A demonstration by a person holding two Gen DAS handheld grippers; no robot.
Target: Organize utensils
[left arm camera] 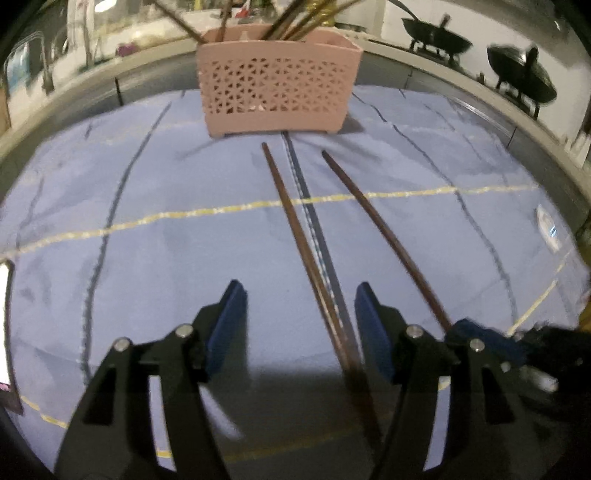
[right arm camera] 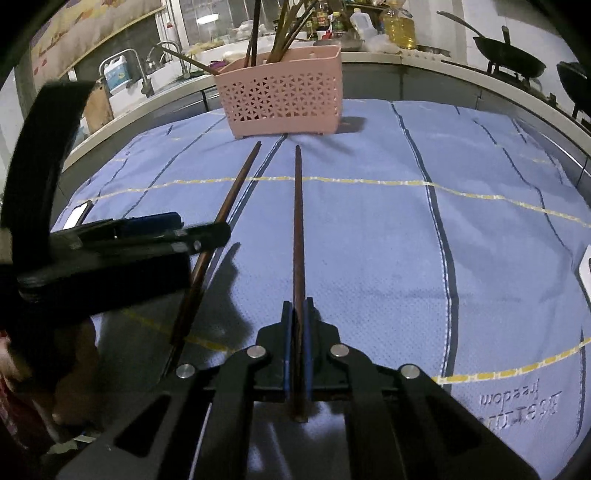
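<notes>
Two brown chopsticks point at a pink perforated utensil basket (left arm camera: 277, 88) that holds several sticks. My left gripper (left arm camera: 299, 295) is open, its blue pads either side of the left chopstick (left arm camera: 295, 229), which lies on the blue cloth. My right gripper (right arm camera: 296, 314) is shut on the right chopstick (right arm camera: 297, 229); that chopstick shows in the left wrist view (left arm camera: 384, 236) running to the right gripper (left arm camera: 480, 339). The left chopstick (right arm camera: 229, 206) and the left gripper (right arm camera: 147, 232) show at the left of the right wrist view. The basket (right arm camera: 280, 99) stands at the far end.
A blue cloth (right arm camera: 369, 240) with yellow and dark stripes covers the table. Woks (right arm camera: 509, 66) sit on a stove at the back right; a sink tap (right arm camera: 144, 70) and bottles (right arm camera: 399, 26) stand along the counter behind. A phone (right arm camera: 77, 214) lies at the cloth's left edge.
</notes>
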